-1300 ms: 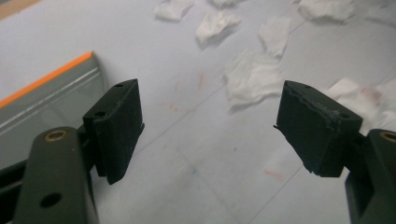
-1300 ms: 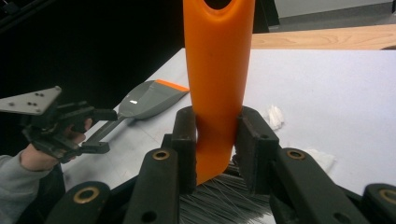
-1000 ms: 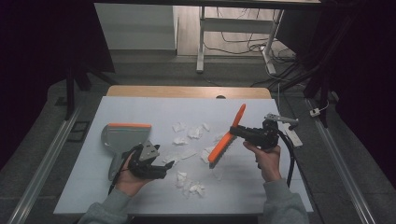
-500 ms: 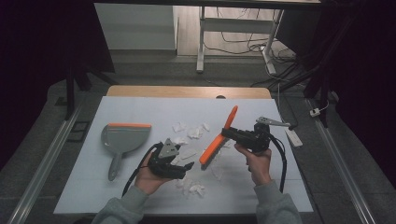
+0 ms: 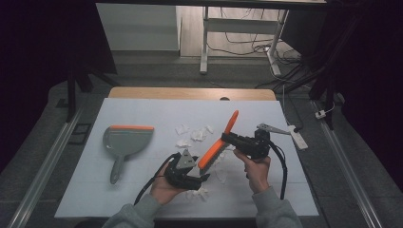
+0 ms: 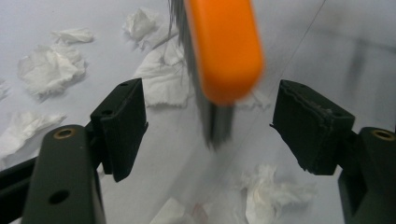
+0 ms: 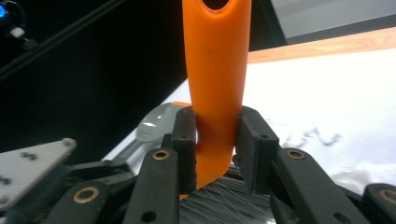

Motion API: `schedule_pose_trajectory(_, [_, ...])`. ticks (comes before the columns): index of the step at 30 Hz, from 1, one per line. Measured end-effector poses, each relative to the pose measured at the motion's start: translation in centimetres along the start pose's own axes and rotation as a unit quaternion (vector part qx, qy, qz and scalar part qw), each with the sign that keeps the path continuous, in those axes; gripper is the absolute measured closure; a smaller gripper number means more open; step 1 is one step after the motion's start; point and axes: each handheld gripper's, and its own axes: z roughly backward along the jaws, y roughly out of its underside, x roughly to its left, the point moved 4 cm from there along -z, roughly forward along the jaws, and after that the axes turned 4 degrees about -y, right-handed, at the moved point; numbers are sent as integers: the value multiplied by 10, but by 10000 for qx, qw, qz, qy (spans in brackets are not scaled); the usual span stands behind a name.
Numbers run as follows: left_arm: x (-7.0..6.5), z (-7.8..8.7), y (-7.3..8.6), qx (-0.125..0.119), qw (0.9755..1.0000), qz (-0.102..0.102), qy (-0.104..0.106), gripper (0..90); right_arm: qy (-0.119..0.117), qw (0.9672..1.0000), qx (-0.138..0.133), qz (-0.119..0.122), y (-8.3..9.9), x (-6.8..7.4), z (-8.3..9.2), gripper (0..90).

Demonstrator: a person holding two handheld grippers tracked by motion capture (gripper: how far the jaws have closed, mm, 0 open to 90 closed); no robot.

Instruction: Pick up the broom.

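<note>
An orange hand brush [image 5: 216, 151] with grey bristles slants over the white table cover, bristle end low and handle tip high. My right gripper [image 5: 227, 139] is shut on its handle [image 7: 215, 70], pads pressed on both sides. My left gripper [image 5: 204, 178] sits just below-left of the brush's lower end. Its jaws have just been closing a little. In the left gripper view the brush end [image 6: 224, 46] hangs in the gap between them, untouched by either pad. Crumpled paper scraps [image 5: 190, 135] [image 6: 46, 70] lie under and around the brush. A grey dustpan [image 5: 126, 141] with an orange lip lies to the left.
The white cover [image 5: 142, 199] spreads over a wooden table whose far edge [image 5: 190, 92] shows. A white power strip [image 5: 298, 137] lies at the right edge. More scraps [image 5: 199, 192] sit near the front. Each gripper trails a black cable toward the front edge.
My left hand has moved right, away from the dustpan handle to the brush's lower end. My right hand has shifted left and slightly down with the brush.
</note>
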Motion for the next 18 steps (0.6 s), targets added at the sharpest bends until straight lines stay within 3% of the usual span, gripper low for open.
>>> schedule_pose_trajectory(5, [2, 1, -2, -251, 9996, 7, -103, 386, -92, 9999, -85, -36, 3, 10, -5, 695])
schedule_pose_trajectory(9, [6, 5, -3, -471, 9989, 20, -1, 621, -85, 9999, -61, -20, 7, 14, -8, 696])
schedule_pose_trajectory(10, [7, 6, -3, -476, 9988, 33, -63, 690, -115, 9999, -73, -57, 8, 13, -8, 696])
schedule_pose_trajectory(12, [11, 7, -2, -434, 9990, 91, -32, 706, -136, 9998, -92, -109, 9, 13, -9, 695])
schedule_pose_trajectory(14, [15, 9, -1, -398, 9990, 17, -198, 767, -145, 9998, -58, -129, 10, 14, -9, 696])
schedule_pose_trajectory(18, [20, 13, 1, -282, 9995, -37, -165, 773, -158, 9998, 20, -76, 12, 16, -12, 693])
